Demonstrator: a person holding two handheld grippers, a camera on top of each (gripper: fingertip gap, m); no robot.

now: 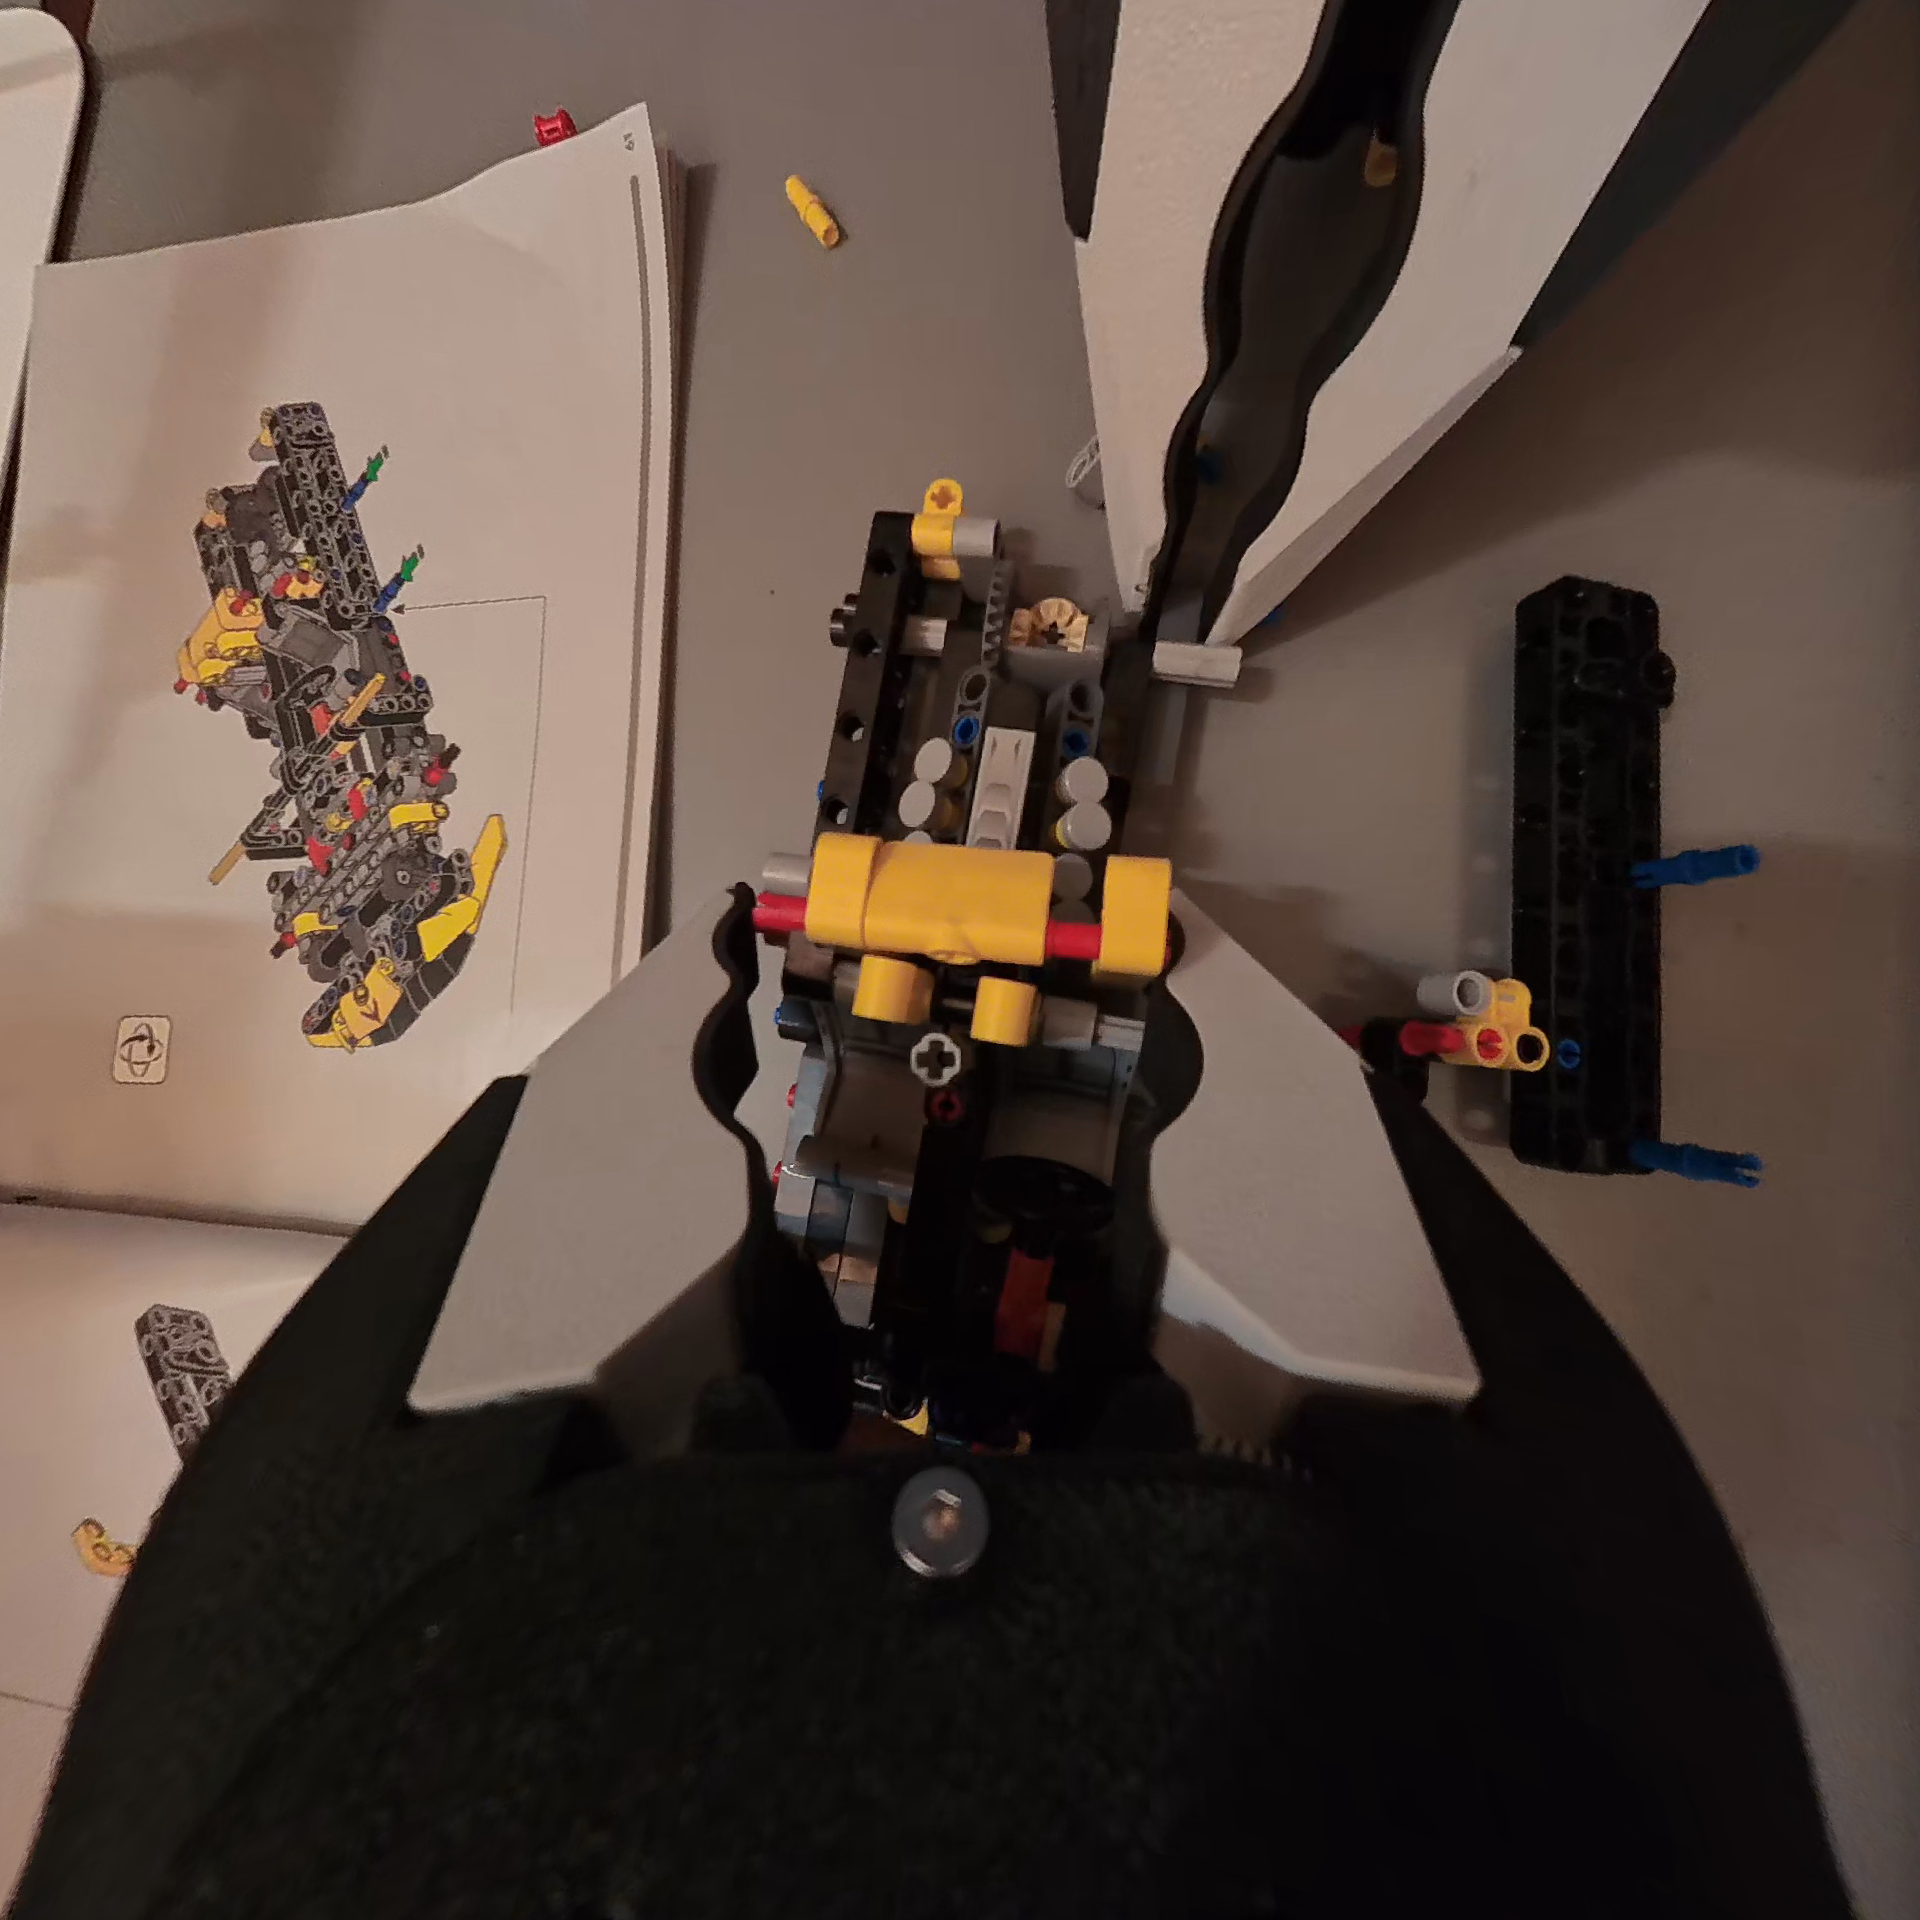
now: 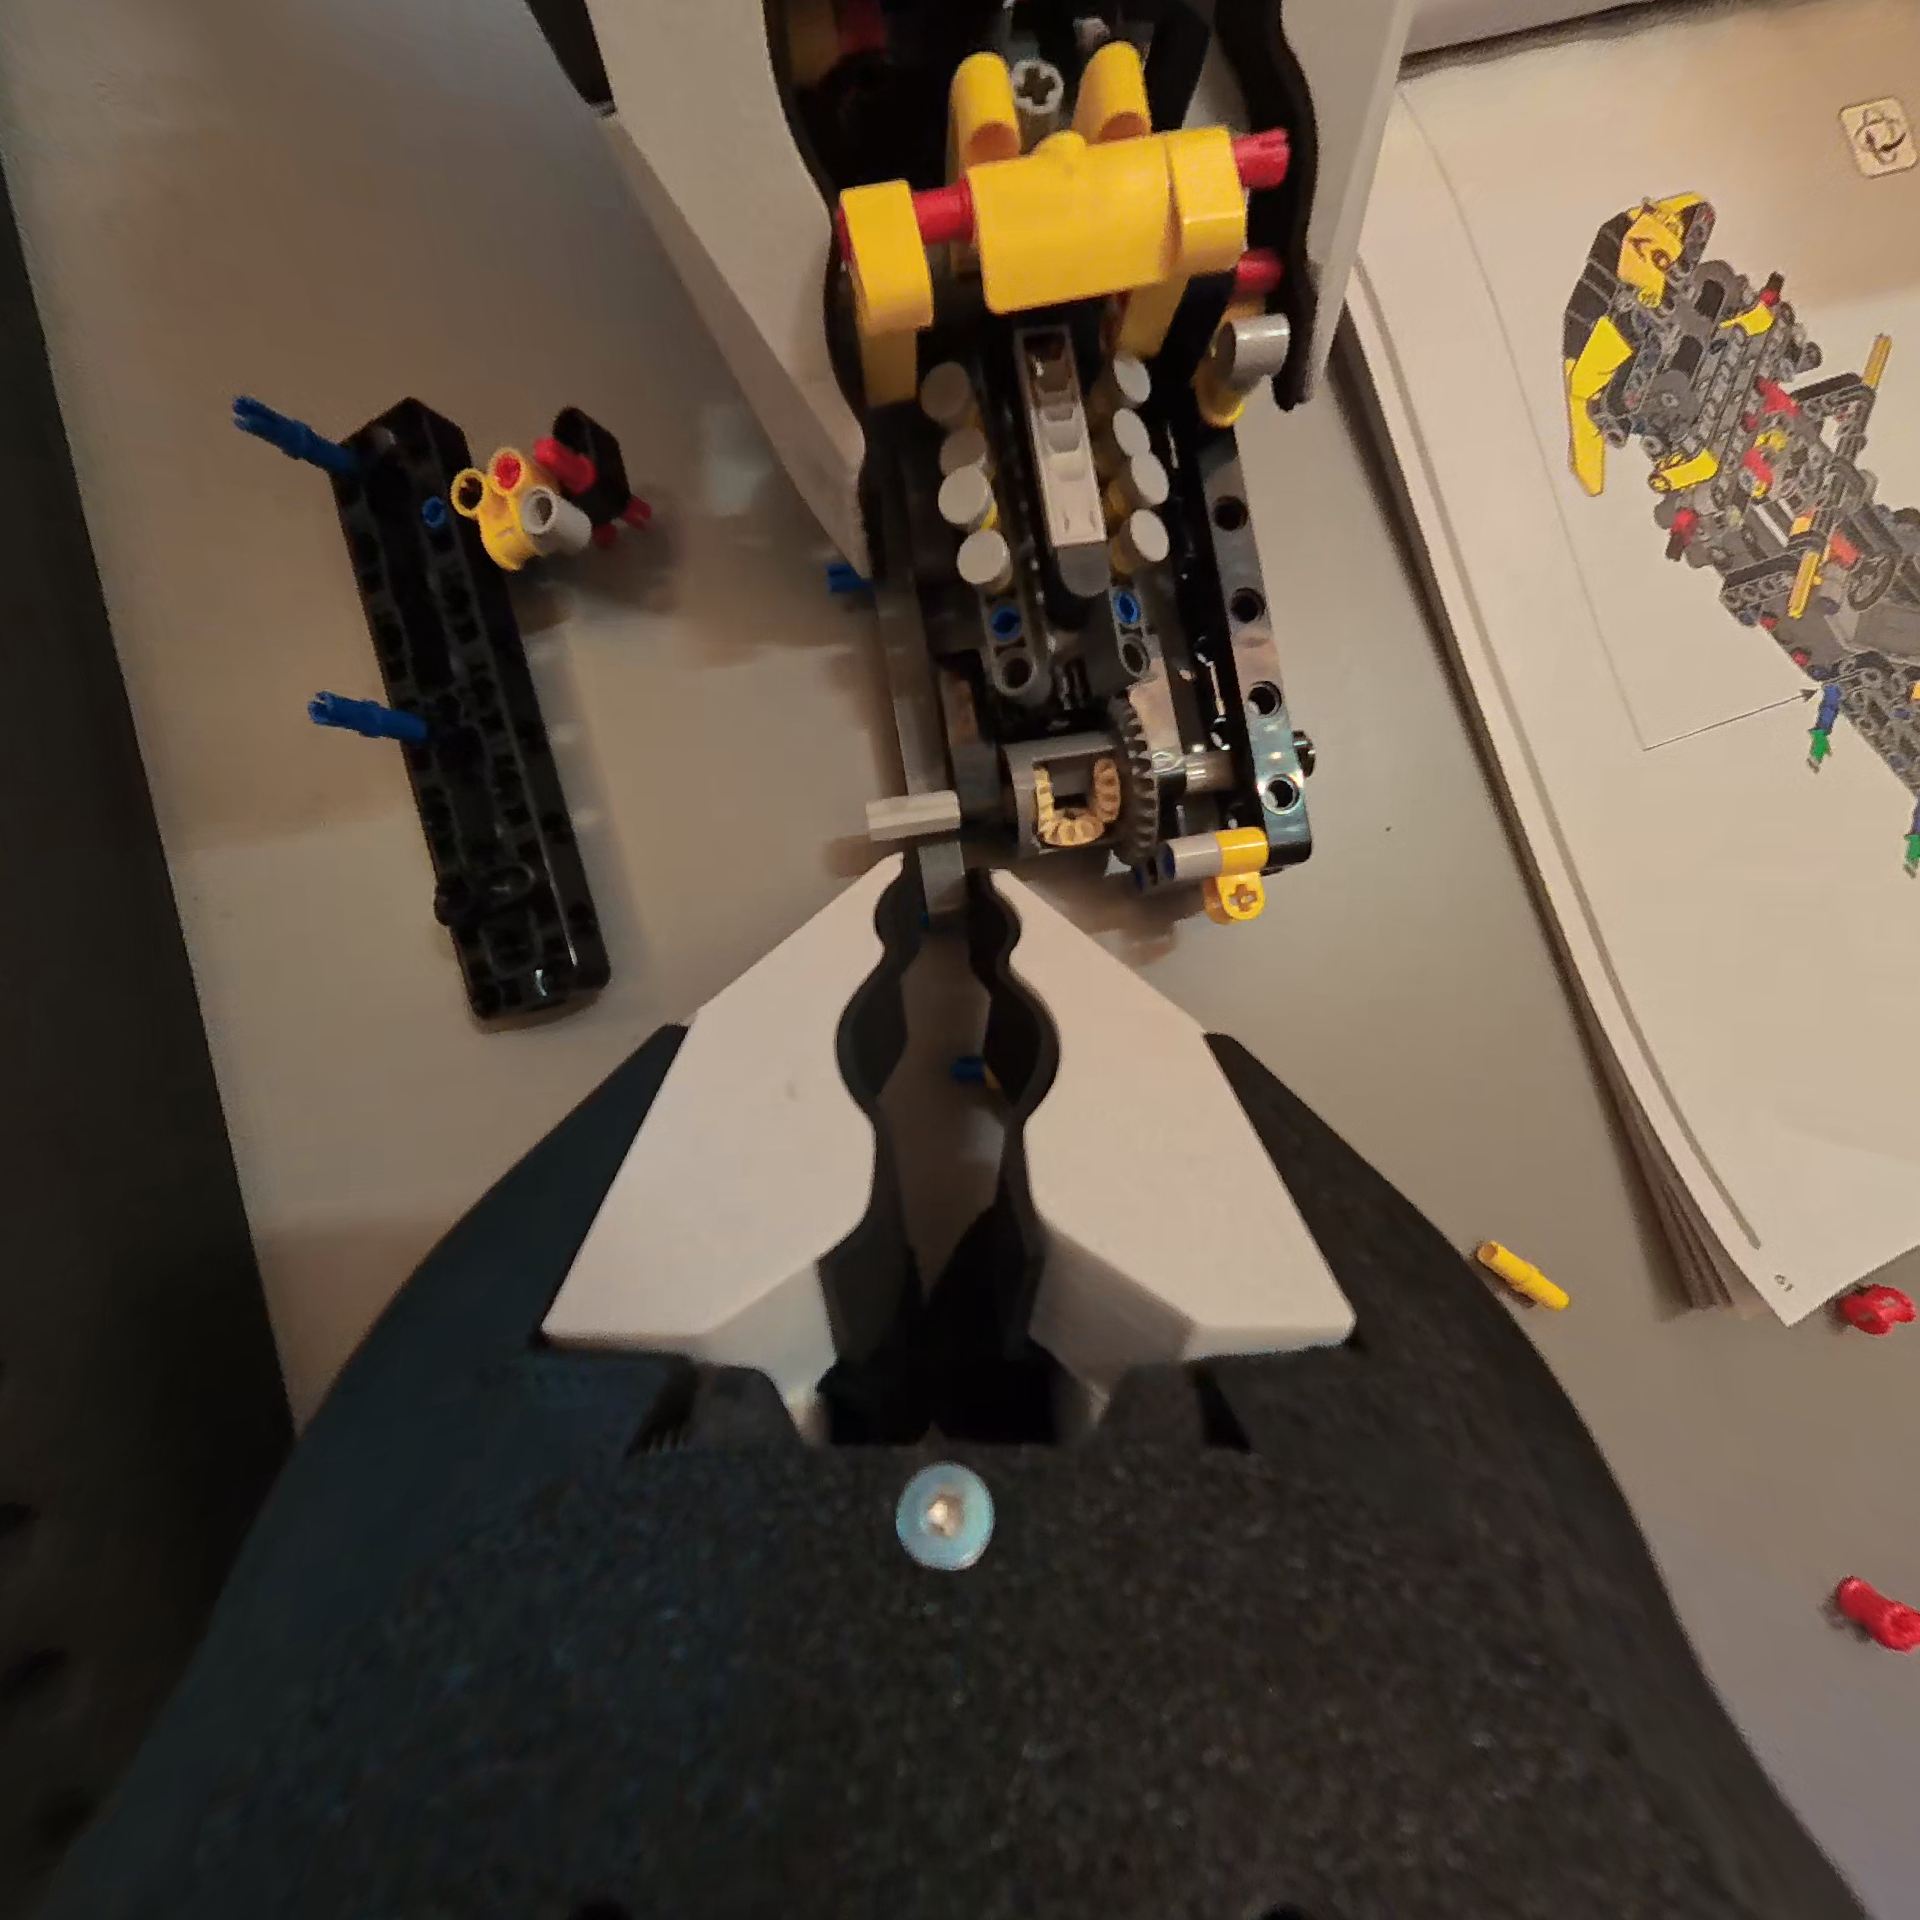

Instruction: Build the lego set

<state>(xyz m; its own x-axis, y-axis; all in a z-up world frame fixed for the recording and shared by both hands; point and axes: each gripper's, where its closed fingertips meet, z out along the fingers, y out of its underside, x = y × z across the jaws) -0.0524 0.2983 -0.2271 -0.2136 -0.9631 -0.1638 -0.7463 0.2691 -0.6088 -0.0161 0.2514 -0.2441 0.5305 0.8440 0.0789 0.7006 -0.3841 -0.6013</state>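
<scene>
The left gripper is closed around the near end of the lego chassis, its two pale fingers pressed against the chassis sides at the yellow block with the red axle; the rest of the build extends forward beyond the fingertips and lies on the grey table. The right gripper meets the same chassis from the opposite end, its jaws nearly together and pinching a thin grey beam at the corner of the frame, just beside the short grey axle stub and the tan gear housing. A small blue pin shows in the narrow gap between the right gripper's black pads; whether it is gripped cannot be told. To the right of the left gripper, apart from the chassis, lies a long black beam assembly with two blue pins projecting and a small yellow, grey and red connector cluster attached at its near end. To the left of the left gripper the instruction booklet lies open on the table. Beyond the booklet's far corner rest a loose yellow pin and a red connector. In the right wrist view a second red connector lies to the right of the right gripper.
</scene>
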